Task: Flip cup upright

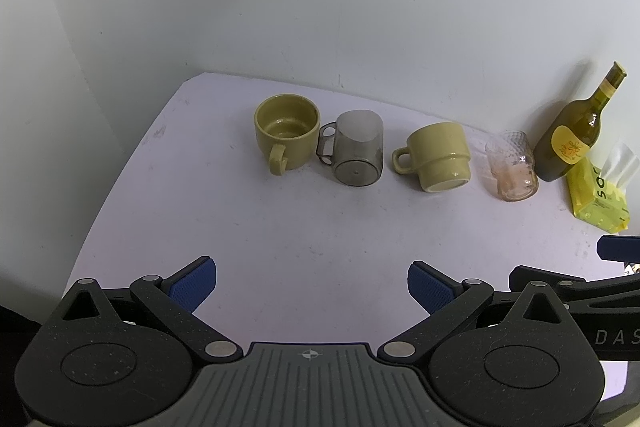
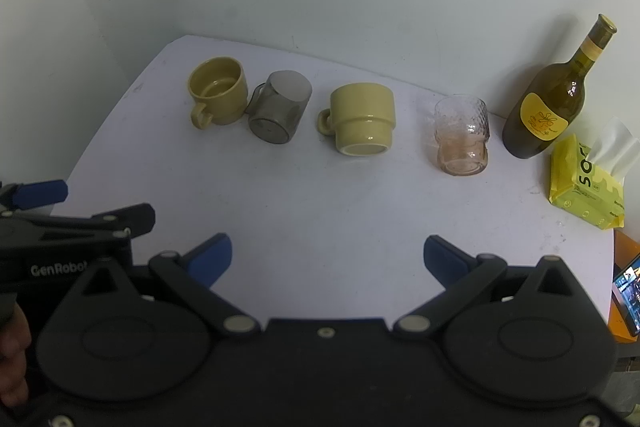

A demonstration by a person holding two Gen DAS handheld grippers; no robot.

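Observation:
Several cups stand in a row on the white table [image 1: 280, 235]. A yellow mug [image 1: 286, 137] [image 2: 218, 93] at the left sits upright. A smoky glass mug [image 1: 356, 153] [image 2: 280, 113] lies tipped with its base toward me. A second yellow mug [image 1: 436, 157] [image 2: 362, 119] rests upside down. A pinkish glass tumbler [image 1: 512, 165] [image 2: 462, 135] also looks inverted. My left gripper [image 1: 312, 287] is open and empty near the front edge; it also shows in the right wrist view [image 2: 40, 199]. My right gripper [image 2: 328, 259] is open and empty beside it.
A dark green wine bottle [image 1: 576, 131] [image 2: 552, 99] with a yellow label stands at the back right by the wall. A yellow tissue pack [image 1: 600, 195] [image 2: 588, 183] lies right of it. A phone [image 2: 626, 291] sits past the table's right edge.

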